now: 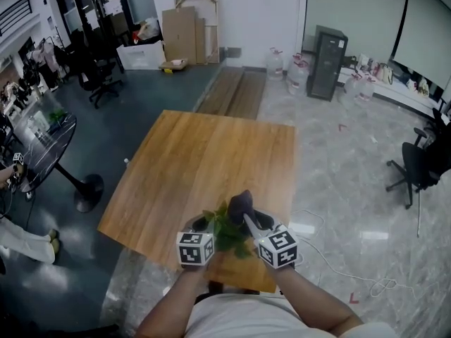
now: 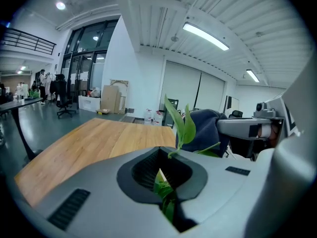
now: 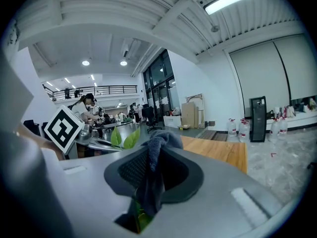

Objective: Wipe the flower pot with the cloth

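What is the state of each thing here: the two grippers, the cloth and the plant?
left gripper: shut on the plant, leaves caught between its jaws.
right gripper: shut on the cloth.
cloth: bunched, draped through the jaws.
plant: leaves upright, between both grippers.

flower pot | leaves (image 1: 228, 232), your left gripper (image 1: 204, 225) and right gripper (image 1: 251, 220) are hiding it | cloth (image 3: 152, 175) | lower end is vanishing inside right jaws
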